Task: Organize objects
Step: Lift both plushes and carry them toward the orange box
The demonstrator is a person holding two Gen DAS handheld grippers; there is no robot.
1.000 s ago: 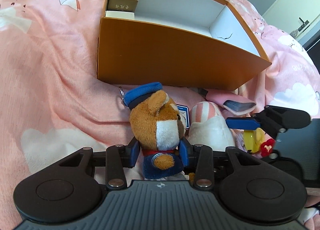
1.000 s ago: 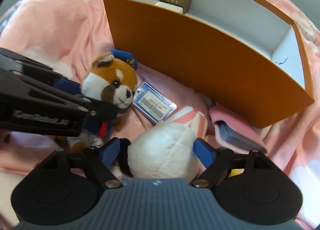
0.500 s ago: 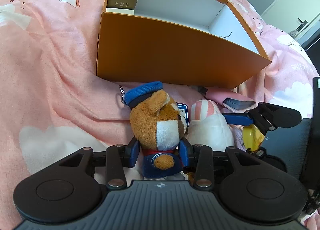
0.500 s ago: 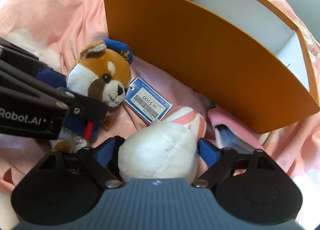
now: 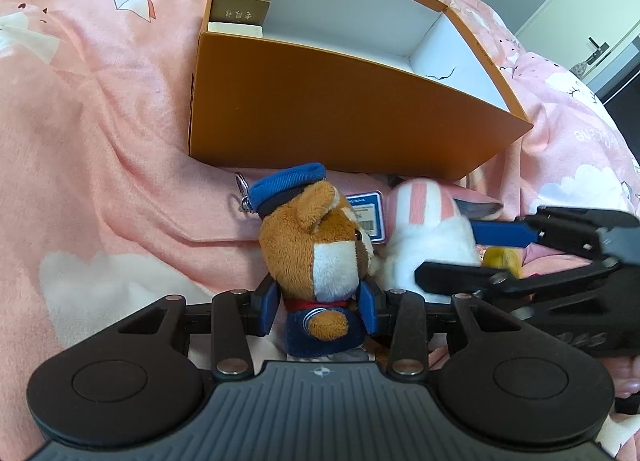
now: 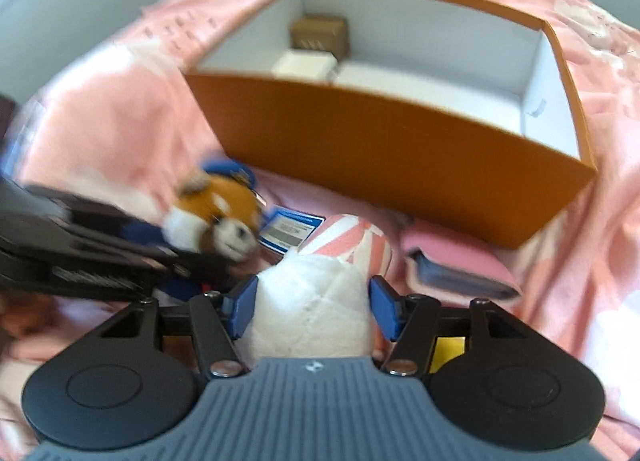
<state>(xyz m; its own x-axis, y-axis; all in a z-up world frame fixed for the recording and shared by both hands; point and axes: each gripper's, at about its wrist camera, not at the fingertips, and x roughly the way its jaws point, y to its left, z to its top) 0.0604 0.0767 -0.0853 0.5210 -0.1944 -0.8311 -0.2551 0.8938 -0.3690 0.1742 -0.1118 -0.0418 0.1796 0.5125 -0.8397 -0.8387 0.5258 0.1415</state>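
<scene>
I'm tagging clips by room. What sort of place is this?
Probably a bedroom: things lie on a soft pink printed bedspread, with a door behind. An orange box and plush toys suggest tidying at home.

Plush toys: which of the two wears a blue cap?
The brown-and-white plush animal clamped in the left gripper; its cap carries a metal clip. The white plush with pink stripes, between the closing jaws of the right gripper, is bare-headed.
</scene>
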